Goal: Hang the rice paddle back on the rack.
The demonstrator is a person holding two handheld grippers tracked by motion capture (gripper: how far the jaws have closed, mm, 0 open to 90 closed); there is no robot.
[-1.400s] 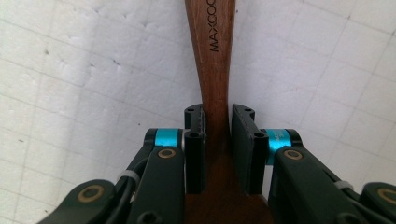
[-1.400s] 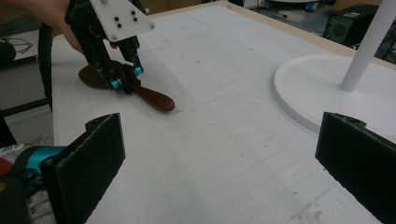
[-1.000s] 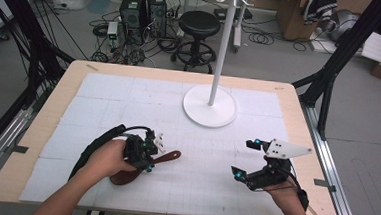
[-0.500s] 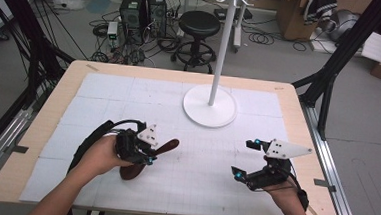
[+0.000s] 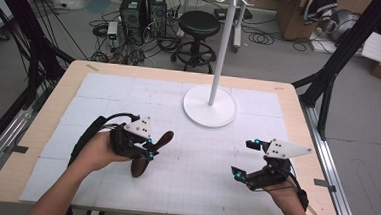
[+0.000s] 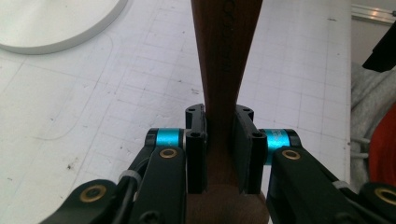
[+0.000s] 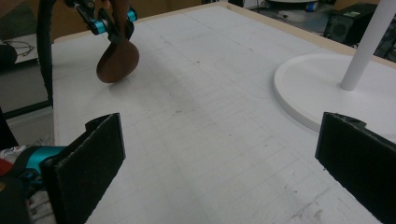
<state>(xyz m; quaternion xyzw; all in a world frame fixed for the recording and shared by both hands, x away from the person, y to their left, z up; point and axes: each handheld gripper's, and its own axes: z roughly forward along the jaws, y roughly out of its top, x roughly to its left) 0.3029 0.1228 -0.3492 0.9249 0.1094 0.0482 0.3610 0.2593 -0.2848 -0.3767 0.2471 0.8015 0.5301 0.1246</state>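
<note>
Stand base (image 5: 209, 106) on table (image 5: 52, 124) rear centre; wooden spoon (image 5: 148, 152) front-left of it.

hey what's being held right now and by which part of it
The left gripper is shut on a brown wooden spoon, clamping its handle near the bowl. The right gripper is open and holds nothing.

A wooden table (image 5: 299, 101) carries a white gridded mat (image 5: 195, 153) and a white stand (image 5: 210, 106).
</note>
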